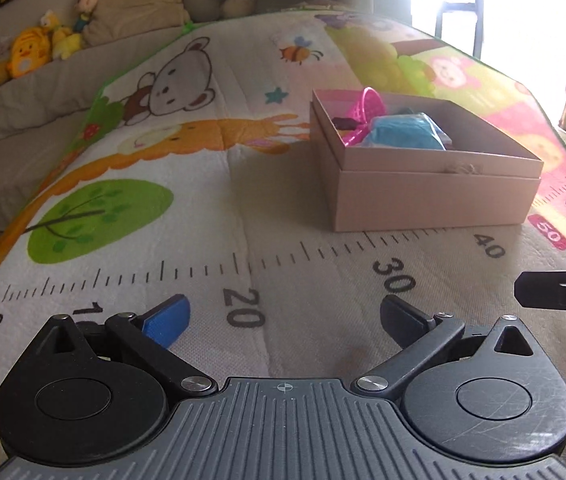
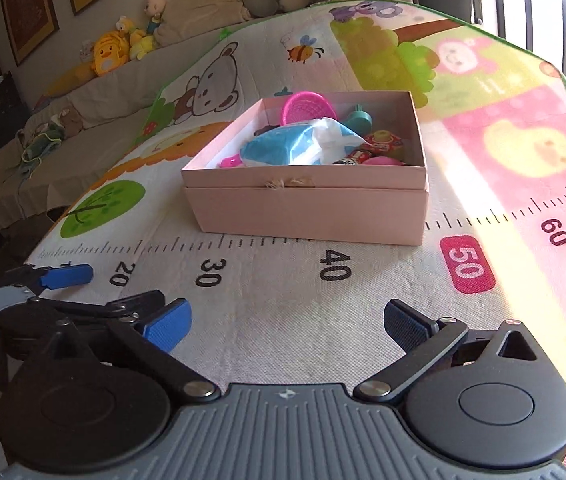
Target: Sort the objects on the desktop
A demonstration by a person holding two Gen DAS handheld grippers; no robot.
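Observation:
A pink cardboard box (image 2: 307, 212) (image 1: 435, 200) stands on the printed play mat (image 2: 283, 312) (image 1: 203, 220). Inside lie a blue-and-white packet (image 2: 299, 144) (image 1: 403, 132), a magenta plastic basket (image 2: 309, 108) (image 1: 369, 106), a teal toy (image 2: 359, 120) and small colourful items (image 2: 379, 146). My left gripper (image 1: 283, 320) hovers open over the mat near the ruler's 20 mark, nothing between its fingers. My right gripper (image 2: 289, 326) is open too, low over the mat in front of the box, with nothing in it. In the right wrist view the left gripper (image 2: 83, 292) shows at the left edge.
A sofa (image 2: 83, 112) with plush toys (image 2: 111, 54) (image 1: 31, 52) and cushions (image 1: 139, 12) runs behind the mat. Framed pictures (image 2: 27, 12) hang on the wall. A bright window (image 1: 503, 0) is at the far right. The mat's edge drops off at left.

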